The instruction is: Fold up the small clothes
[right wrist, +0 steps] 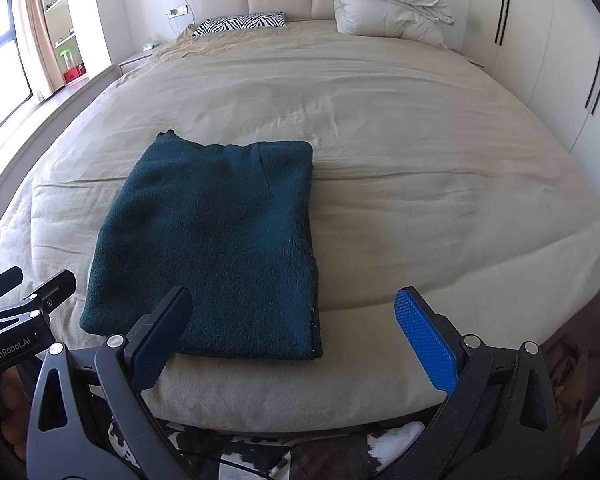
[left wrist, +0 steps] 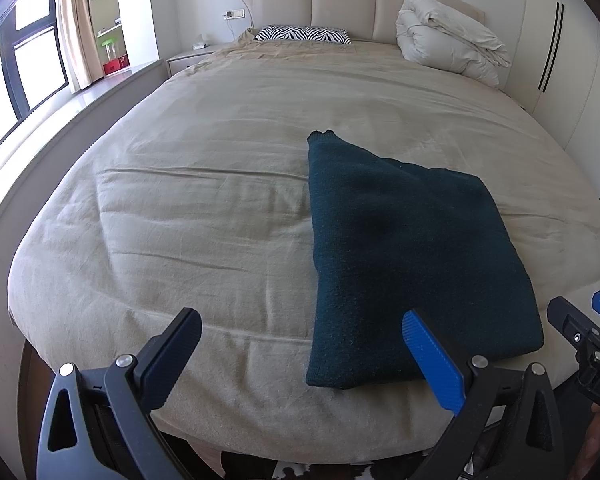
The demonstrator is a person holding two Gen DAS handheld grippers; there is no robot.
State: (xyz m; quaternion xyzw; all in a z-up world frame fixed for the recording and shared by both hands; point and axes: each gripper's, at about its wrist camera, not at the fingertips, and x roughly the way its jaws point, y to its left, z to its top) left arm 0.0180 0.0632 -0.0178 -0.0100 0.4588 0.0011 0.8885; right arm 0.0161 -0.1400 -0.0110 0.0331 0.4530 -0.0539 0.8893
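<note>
Left wrist view
Left gripper (left wrist: 302, 328): I see my two fingers spread wide with nothing between them, one black and one with a blue ribbed pad, poised over the near edge of the bed.
Sweater (left wrist: 396, 256): a dark teal knit, folded into a rough rectangle, lies flat on the near right part of the bed; my blue pad crosses in front of its near edge, though I cannot tell if they touch.
Bed cover (left wrist: 204, 208): beige and lightly creased, it spreads under the sweater.
Right gripper (left wrist: 580, 312): only its finger tips, one black and one blue, poke in at the right edge, just beside the sweater's near right corner.
Far end: a zebra-print pillow (left wrist: 302, 34) and a bundled white duvet (left wrist: 448, 36) rest against the padded headboard (left wrist: 312, 0).

Right wrist view
Right gripper (right wrist: 296, 312): I hold it wide apart and empty, low at the foot of the bed.
Sweater (right wrist: 220, 240): it lies left of centre; my black finger overlaps its near edge, while the blue pad stands over bare cover, well right of it.
Left gripper (right wrist: 28, 280): its black tips enter at the left, near the sweater's near left corner, with a gap between them.
Floor: a black-and-white cowhide rug (right wrist: 340, 452) shows below the bed's edge.
</note>
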